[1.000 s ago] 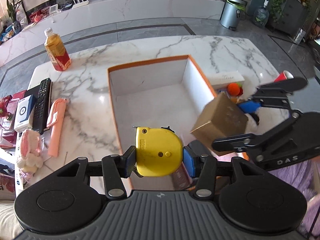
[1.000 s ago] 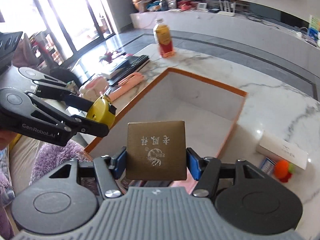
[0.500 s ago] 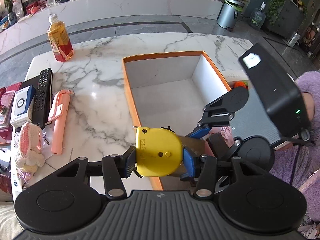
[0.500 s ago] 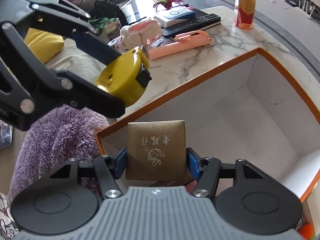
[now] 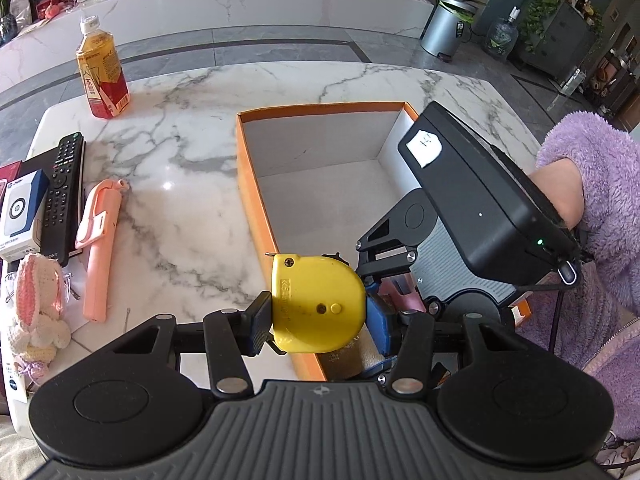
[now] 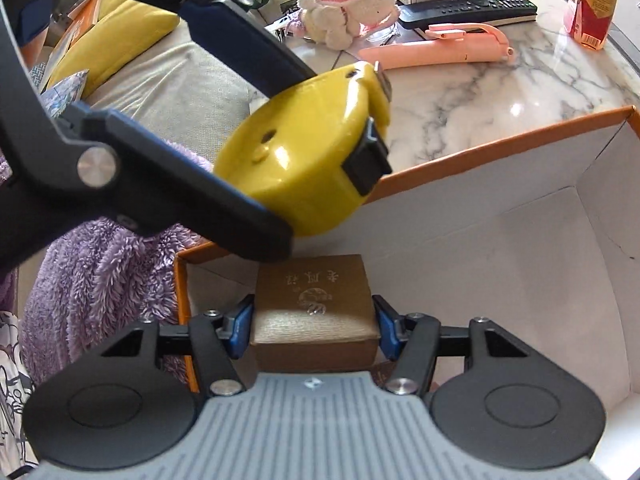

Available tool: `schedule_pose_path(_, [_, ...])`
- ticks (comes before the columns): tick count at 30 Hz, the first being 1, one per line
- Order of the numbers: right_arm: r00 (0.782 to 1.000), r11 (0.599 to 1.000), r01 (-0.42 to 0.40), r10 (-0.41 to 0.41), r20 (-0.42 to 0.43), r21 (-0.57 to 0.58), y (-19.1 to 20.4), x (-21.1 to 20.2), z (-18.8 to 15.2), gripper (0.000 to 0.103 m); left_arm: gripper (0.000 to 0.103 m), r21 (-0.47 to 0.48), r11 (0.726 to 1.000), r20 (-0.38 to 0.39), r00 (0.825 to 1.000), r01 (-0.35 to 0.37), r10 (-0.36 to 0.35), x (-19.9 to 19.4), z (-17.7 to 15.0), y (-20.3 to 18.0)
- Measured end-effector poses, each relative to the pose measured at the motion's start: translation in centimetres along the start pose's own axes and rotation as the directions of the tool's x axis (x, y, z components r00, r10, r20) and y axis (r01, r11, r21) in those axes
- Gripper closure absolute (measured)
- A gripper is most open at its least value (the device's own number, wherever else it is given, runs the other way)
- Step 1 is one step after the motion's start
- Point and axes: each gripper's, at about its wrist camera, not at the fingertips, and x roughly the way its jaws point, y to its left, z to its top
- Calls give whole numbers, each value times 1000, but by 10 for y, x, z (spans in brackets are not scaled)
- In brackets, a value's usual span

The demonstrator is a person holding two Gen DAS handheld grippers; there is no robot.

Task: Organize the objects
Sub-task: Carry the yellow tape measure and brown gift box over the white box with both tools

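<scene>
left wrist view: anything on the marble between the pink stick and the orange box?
No, bare marble. In the left wrist view nothing lies between the pink stick and the orange box.

One bottle (image 5: pixel 103 74), one remote (image 5: pixel 64 196), two boxes (image 5: pixel 256 184) (image 6: pixel 316 308) (one gold).

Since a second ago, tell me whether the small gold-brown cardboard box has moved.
Yes. The small gold-brown cardboard box, clamped in the right gripper, has gone down into the near corner of the orange-rimmed white box; earlier it was above the rim.
</scene>
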Motion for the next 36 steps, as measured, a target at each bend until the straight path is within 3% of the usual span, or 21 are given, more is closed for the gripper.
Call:
schedule_pose_path(6, [997,998,-61,61,37,5,-6,-2,-7,42,46,-11,1000,-3,1000,-4,4,2,0,3])
schedule_pose_path(11, [995,998,-63,64,72,-18,-2,-12,-6,42,46,-12,1000,5,1000,-3,3,-2,-1,1])
schedule_pose_path(19, [975,994,-110,110,196,-7,-7,-29,-25,42,46,-30,999,4,1000,-21,21,-4,-1,3])
schedule_pose_path(27, [991,998,-59,59,119,-7,6,-11,-18,40,46,-46,998,-14,999,-32,32,-2,-2,2])
schedule_pose_path(31, [988,998,-61,58,144,16,3,-20,-20,27,46,-47,998,-15,999,-34,33,-2,-3,1])
schedule_pose_path(34, [988,998,-49,44,148,35,-1,-32,-23,32,46,-48,998,-15,999,-32,32,-2,-3,1])
schedule_pose_path(36, [994,999,-11,6,111,40,-2,-33,-23,51,46,-47,999,-15,1000,-27,26,-1,-3,0])
